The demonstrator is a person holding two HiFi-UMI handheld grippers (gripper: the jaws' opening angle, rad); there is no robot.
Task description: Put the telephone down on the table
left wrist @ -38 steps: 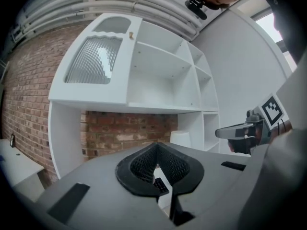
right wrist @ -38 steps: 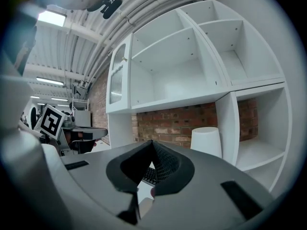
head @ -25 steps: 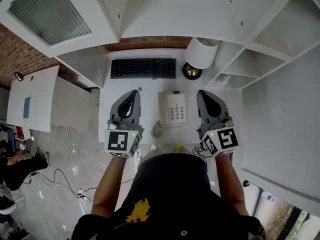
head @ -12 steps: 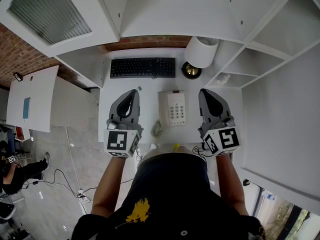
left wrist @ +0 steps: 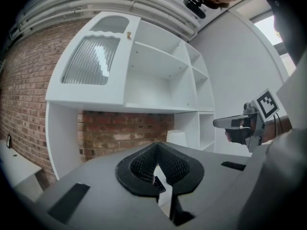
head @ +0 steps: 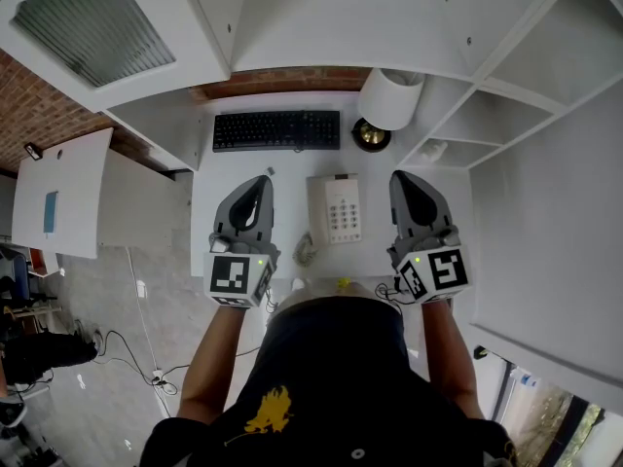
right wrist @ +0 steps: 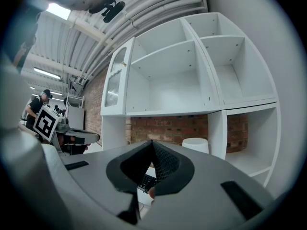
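A cream telephone [head: 336,210] with a keypad lies flat on the white table [head: 292,178], between my two grippers. Its coiled cord [head: 306,251] trails off its near left corner. My left gripper [head: 259,182] hovers to the left of the phone, jaws shut and holding nothing. My right gripper [head: 402,179] hovers to the phone's right, also shut and empty. Neither touches the phone. In the left gripper view the closed jaws [left wrist: 156,146] point at the shelving, with the right gripper [left wrist: 240,123] off to the side. In the right gripper view the shut jaws [right wrist: 151,143] face the brick wall.
A black keyboard [head: 277,130] lies along the back of the table. A lamp with a white shade [head: 391,100] and a brass base [head: 371,136] stands at the back right. White cupboards and open shelves [head: 506,95] surround the desk. Cables run over the floor [head: 127,343] at the left.
My right gripper has drifted slightly to the right, away from the phone. The left gripper and the telephone have stayed put.
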